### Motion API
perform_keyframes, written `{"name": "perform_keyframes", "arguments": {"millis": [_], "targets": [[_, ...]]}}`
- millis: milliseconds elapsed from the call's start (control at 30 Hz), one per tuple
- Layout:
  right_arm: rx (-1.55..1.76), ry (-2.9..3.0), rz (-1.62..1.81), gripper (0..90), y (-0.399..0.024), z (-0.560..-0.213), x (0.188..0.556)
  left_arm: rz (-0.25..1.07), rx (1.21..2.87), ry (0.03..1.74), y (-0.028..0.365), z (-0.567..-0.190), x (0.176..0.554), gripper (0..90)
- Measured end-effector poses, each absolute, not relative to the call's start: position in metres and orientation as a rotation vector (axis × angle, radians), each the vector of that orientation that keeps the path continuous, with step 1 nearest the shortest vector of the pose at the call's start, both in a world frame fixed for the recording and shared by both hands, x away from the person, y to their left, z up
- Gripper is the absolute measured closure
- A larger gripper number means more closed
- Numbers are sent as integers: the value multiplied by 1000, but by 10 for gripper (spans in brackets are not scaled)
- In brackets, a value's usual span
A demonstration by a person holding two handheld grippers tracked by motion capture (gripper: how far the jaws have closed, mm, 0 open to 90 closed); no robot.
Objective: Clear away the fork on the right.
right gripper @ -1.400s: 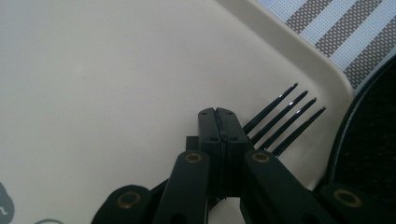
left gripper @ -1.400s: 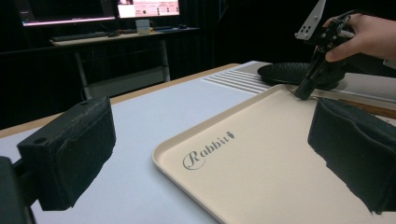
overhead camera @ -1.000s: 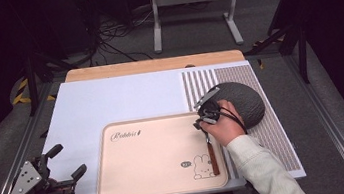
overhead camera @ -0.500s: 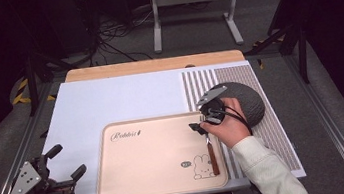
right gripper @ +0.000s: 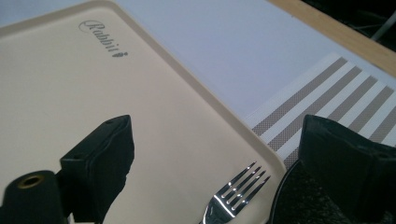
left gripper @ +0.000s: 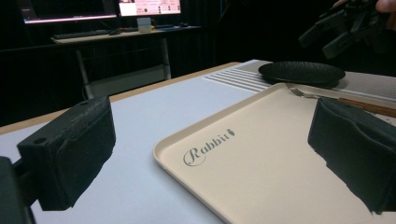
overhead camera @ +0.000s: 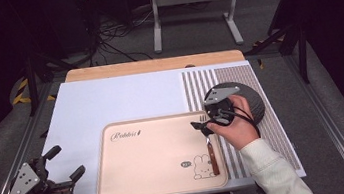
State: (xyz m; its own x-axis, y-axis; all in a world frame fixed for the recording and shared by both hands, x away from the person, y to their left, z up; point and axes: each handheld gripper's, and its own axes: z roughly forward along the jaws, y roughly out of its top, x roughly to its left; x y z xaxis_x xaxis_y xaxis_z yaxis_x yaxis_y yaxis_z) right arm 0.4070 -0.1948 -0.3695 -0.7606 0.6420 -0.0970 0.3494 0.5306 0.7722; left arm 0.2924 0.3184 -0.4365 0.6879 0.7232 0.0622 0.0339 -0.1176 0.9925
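At the near left corner of the worktop, the left tongs rest off the edge of the pale mat, held in a hand at the bottom of the high view; their jaws stand spread with nothing between them, and in the left gripper view they frame bare mat and the near-left corner of the tray. The cream tray, printed with the word "Rabbit" and a small rabbit drawing, lies flat in the middle of the mat. Along its right side lies the fork, wooden handle toward the person, steel tines pointing away and close to the tray's far right corner. The right tongs hover just above the tines, released: their jaws have just been opening, and the right gripper view shows the fork's tines lying free between the two black jaws, touched by neither. Just right of the tray, on the striped placemat, sits a dark round plate, partly covered by the right hand.
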Motion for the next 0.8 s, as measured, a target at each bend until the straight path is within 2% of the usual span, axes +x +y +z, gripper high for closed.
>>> {"name": "perform_keyframes", "arguments": {"millis": [267, 800], "targets": [[792, 2311, 1165, 93, -219, -357, 395, 660, 1603, 634, 318, -436, 292, 13], [795, 2166, 1231, 76, -259, -355, 374, 665, 1601, 636, 318, -437, 292, 13]]}}
